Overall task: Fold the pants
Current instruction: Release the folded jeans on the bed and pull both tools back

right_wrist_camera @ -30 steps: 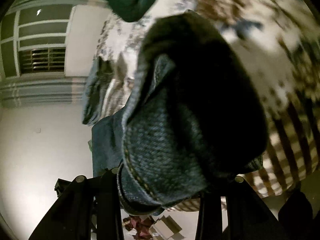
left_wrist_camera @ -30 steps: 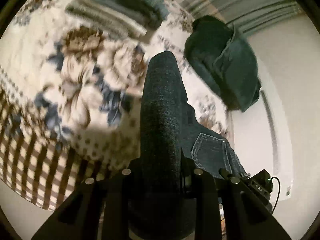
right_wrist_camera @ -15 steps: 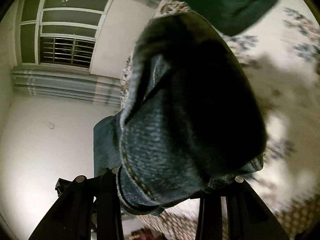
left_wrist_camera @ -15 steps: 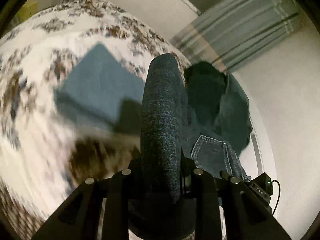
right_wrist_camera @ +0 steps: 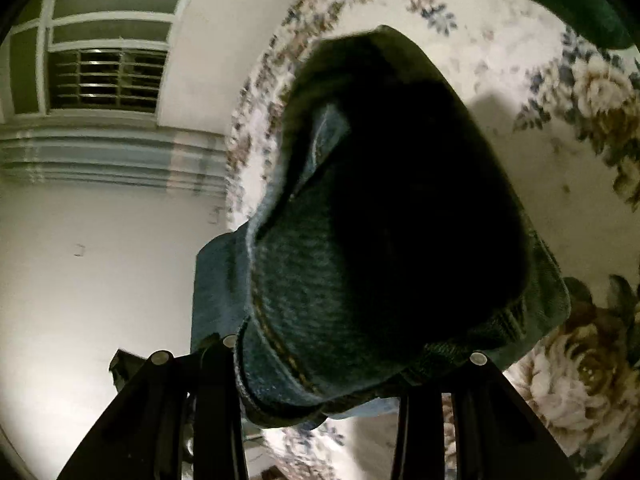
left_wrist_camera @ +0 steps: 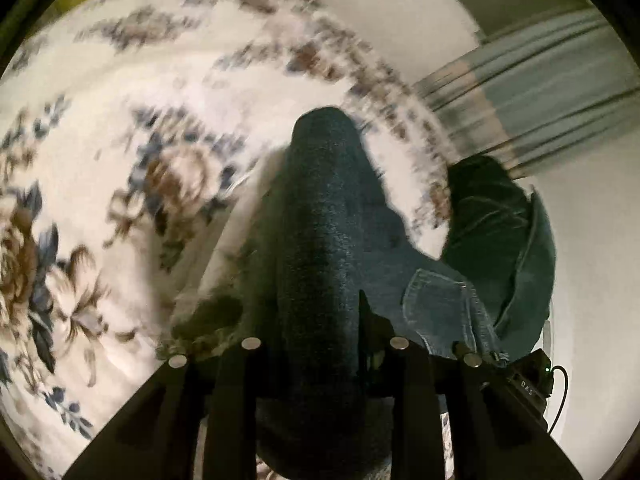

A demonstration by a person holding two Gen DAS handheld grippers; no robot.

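Between both jaws, bunched jeans (left_wrist_camera: 320,240) sit clamped.

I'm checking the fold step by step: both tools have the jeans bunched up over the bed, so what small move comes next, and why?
Probably lower both tools toward the floral bedspread and draw them apart. The left tool and right tool each clamp a thick wad of the jeans, which hang off the bed with the back pocket sagging between them, so the denim needs laying flat before a crease.

Dim, warm indoor light; fisheye edges bend and darken, and motion blur smears the floral bedspread (left_wrist_camera: 168,92).
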